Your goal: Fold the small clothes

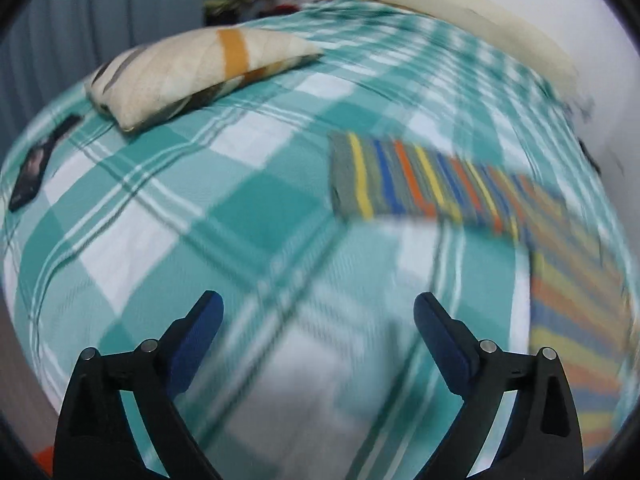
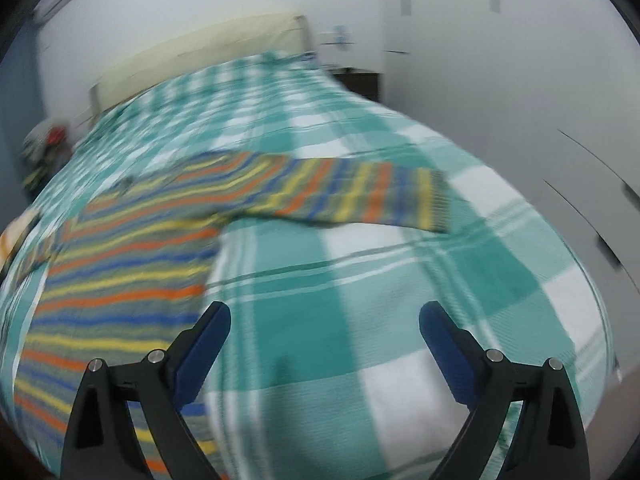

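Striped multicolour knit sweater [image 2: 120, 272] lies flat on green-checked bed [image 2: 360, 300]; left tool [image 1: 318, 332] and right tool [image 2: 325, 340] released, empty. Next: grip sleeve cuff squarely.

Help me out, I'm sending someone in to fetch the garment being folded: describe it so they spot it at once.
Start at the bed covered by a teal-and-white checked blanket. On it lies a knitted sweater with grey, yellow, blue and orange stripes, spread flat with one sleeve stretched sideways. It is the only striped, many-coloured thing there; the cream pillow with an orange band near it is puffy and mostly plain.
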Demonstrator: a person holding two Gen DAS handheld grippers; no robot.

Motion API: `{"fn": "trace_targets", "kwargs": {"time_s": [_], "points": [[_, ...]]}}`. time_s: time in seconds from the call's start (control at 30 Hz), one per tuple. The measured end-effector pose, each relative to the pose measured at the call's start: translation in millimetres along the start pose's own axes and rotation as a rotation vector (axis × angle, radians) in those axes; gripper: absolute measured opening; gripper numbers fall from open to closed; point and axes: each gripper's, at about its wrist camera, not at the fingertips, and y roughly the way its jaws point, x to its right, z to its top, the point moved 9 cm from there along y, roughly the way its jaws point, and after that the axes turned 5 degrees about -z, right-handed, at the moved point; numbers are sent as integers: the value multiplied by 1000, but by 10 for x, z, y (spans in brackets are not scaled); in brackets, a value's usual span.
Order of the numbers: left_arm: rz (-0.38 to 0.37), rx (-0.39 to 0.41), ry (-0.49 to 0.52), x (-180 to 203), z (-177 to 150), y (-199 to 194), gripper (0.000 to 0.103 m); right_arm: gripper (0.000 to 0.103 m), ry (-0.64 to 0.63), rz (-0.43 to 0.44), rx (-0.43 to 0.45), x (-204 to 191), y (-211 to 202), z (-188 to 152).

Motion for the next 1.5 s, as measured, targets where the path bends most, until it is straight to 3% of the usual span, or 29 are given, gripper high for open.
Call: {"fn": "trace_targets", "kwargs": {"time_s": [0.13, 0.23, 0.3, 0.33, 0.43, 0.57, 1.5], "points": [[-9, -20, 218, 360, -228, 177, 98, 97, 149, -62, -96, 361, 216, -138], [21, -65, 308, 465, -239, 436, 103, 97, 222, -59, -202, 488, 421, -345], [11, -26, 296, 450, -175, 463, 103, 99, 233, -66, -244, 525, 536, -469], [16, 1, 290, 438, -165, 464, 103, 103, 212, -66, -237, 501, 541, -468], [-1, 33, 309, 424, -179, 469, 103, 103, 108, -115, -229, 412, 570, -517], [-10, 72, 303, 394, -248, 398, 103, 103, 88, -125, -217, 413, 584, -539], [-34, 70, 283, 390, -267, 421, 103, 103, 57, -150, -205, 385, 594, -570]]}}
